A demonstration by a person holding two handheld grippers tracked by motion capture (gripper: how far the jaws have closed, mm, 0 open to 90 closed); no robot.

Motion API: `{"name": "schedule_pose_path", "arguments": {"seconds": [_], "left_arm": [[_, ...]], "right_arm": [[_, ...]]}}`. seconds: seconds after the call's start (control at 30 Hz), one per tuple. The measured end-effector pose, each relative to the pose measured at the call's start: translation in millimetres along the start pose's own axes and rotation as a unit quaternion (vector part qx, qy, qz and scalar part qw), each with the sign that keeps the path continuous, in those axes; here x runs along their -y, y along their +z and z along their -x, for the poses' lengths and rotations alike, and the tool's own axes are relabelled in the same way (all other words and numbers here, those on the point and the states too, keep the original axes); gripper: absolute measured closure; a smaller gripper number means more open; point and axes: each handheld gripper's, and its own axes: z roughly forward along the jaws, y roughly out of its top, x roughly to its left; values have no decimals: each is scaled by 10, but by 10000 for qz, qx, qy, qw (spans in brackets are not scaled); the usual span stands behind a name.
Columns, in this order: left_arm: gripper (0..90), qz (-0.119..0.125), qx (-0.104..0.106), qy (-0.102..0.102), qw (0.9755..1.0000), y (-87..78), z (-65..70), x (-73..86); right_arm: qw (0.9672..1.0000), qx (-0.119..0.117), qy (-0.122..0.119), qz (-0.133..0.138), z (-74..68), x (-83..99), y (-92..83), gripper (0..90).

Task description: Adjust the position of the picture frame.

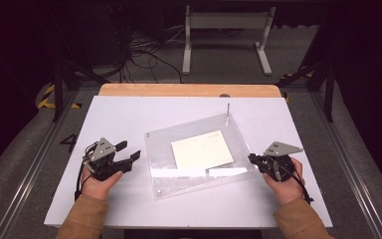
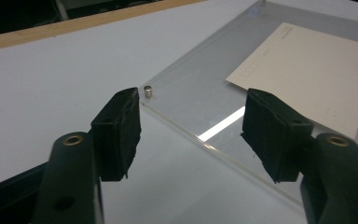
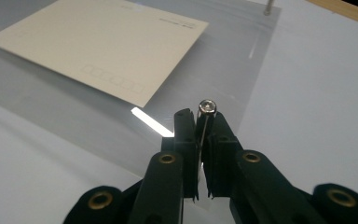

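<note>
One clear acrylic plate [image 1: 199, 159] lies tilted at the middle of the white table [image 1: 119, 114], with one cream card [image 1: 201, 149] under it. The right gripper [image 1: 252, 158] is clenched on one metal pin [image 3: 207, 112] at the plate's right edge. The left gripper [image 1: 129, 150] is released with nothing between its jaws, just left of the plate. Three more fasteners show: one short stud [image 2: 148, 91] at the far left corner, one tall pin [image 1: 228, 110] at the far right corner, one small stud [image 1: 159, 190] at the near left corner
</note>
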Motion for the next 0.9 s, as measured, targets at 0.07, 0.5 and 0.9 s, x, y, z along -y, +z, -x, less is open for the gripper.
{"name": "schedule_pose_path", "arguments": {"seconds": [0.07, 0.5, 0.9], "left_arm": [[451, 10, 31, -1, 10000, 5, -13, -7], [541, -128, 1, -148, 9998, 110, -85, -93], [567, -767, -10, -77, 9970, 346, -215, -332]], "right_arm": [[9999, 113, 115, 6, 102, -34, 72, 845], [9964, 344, 743, 211, 493, 0, 455, 842], [9954, 365, 886, 69, 456, 46, 251, 672]]}}
